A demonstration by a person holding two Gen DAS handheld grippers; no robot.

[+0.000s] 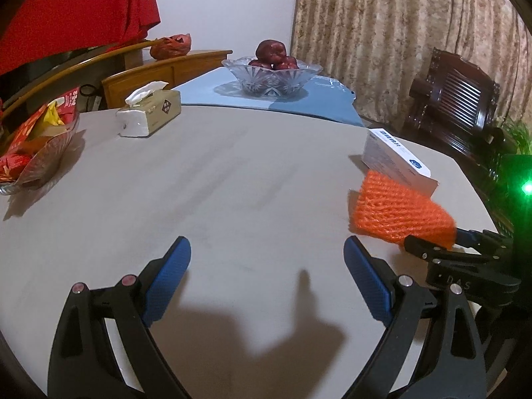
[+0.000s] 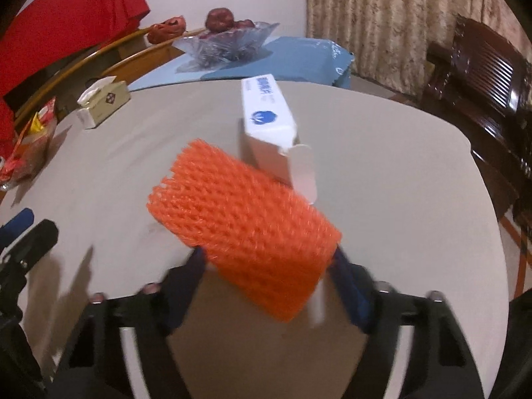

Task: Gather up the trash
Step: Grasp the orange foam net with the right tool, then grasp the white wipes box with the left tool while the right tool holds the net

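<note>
An orange foam fruit net [image 2: 242, 229] sits between the blue pads of my right gripper [image 2: 267, 259], which is shut on its near end. In the left wrist view the orange net [image 1: 399, 212] hangs just above the grey round table [image 1: 216, 183], with my right gripper [image 1: 445, 242] holding it from the right. Behind the net lies a white box with a blue logo [image 2: 266, 109], its end flap open; the white box [image 1: 395, 159] is near the table's right edge. My left gripper [image 1: 266, 259] is open over bare tabletop with nothing between its fingers.
A tissue box [image 1: 149, 113] and a glass dish of red snack packets [image 1: 36, 153] stand at the left. A glass fruit bowl [image 1: 271, 73] rests on a blue cloth [image 1: 316, 99] at the back. A dark wooden chair [image 1: 459, 99] stands to the right.
</note>
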